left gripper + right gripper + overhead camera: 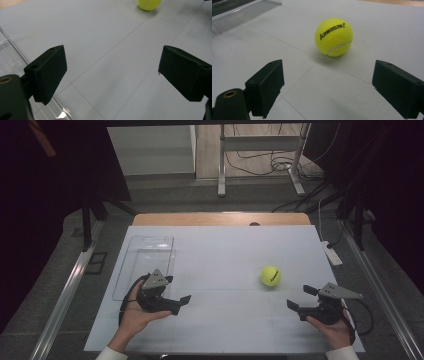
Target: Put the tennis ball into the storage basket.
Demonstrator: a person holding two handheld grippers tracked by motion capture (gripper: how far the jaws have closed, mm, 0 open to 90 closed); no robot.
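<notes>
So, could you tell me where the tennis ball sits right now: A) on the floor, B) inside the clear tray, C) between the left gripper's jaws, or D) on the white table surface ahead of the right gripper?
D: the tennis ball rests on the white table surface, ahead of the open right gripper and apart from its jaws.

Tennis ball (334, 37): bright yellow-green felt, pale curved seam, black "kawasaki" lettering. Left gripper (178, 292) and right gripper (299, 298): black bodies and jaws, grey three-cornered top plates, brass-coloured insert by one jaw. Table sheet (225, 265): white, crossed by thin grey lines; wood-brown table edge (200, 219) at far side. Tray (145, 260): clear plastic, possibly ribbed along base. Cuffs were white.
</notes>
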